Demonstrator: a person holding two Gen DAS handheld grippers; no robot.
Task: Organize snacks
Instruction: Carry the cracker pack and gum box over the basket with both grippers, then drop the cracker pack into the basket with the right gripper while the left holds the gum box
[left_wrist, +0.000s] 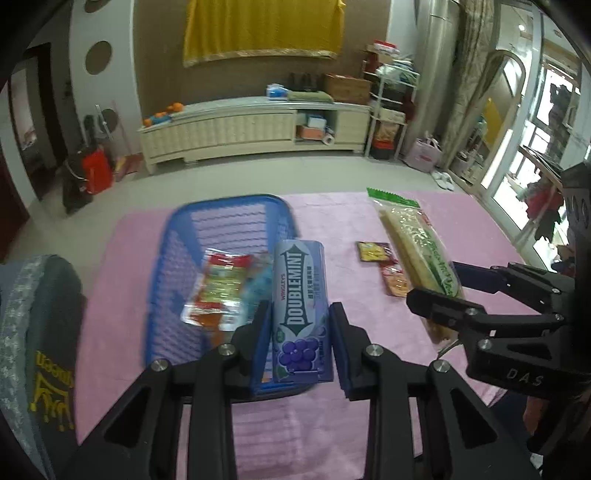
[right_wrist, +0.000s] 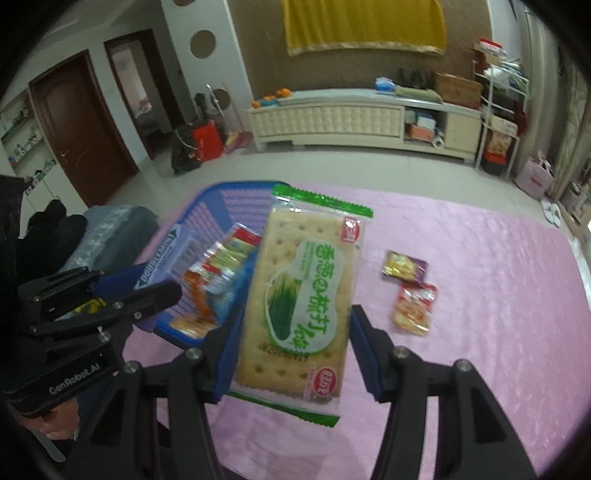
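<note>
Centre frame, the left gripper clamps a stiff, slick Doublemint gum box beside the blue basket; the right gripper pinches a brittle cracker pack by its long edges, above the pink tabletop.

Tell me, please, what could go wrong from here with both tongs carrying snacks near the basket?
The left tongs and right tongs work side by side, so they might bump over the blue basket. The cracker pack is held only at its edges and could buckle or slip. The Doublemint pack might land on the snacks already inside.
</note>
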